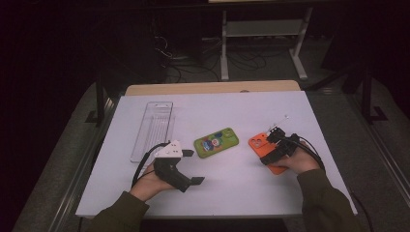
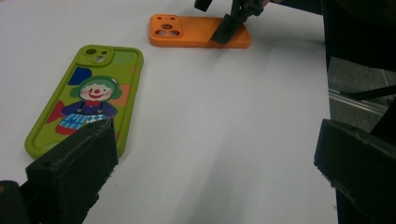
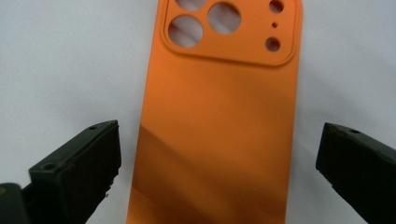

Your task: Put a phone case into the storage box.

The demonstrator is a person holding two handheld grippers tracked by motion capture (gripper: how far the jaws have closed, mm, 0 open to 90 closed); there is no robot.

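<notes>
We had right gripper (image 3: 219,158) spread wide, empty, jaws straddling orange phone case (image 3: 219,121) lying flat, camera cutouts up, at table (image 1: 232,193) right side. We judged case light, rubbery, flexible; best pinched across long edges mid-length. Left gripper (image 1: 193,166) open, idle beside green clown case (image 1: 216,142).

An orange phone case (image 3: 217,130) flat on the white table, back up, camera holes far end.

On the white counter (image 1: 227,188), the clear plastic tray (image 1: 153,128) lies far left. The green clown phone case (image 1: 216,142) lies in the middle. The orange phone case (image 1: 262,146) lies to its right, under the right gripper (image 1: 277,137). The left gripper (image 1: 191,166) sits in front of the tray.
</notes>
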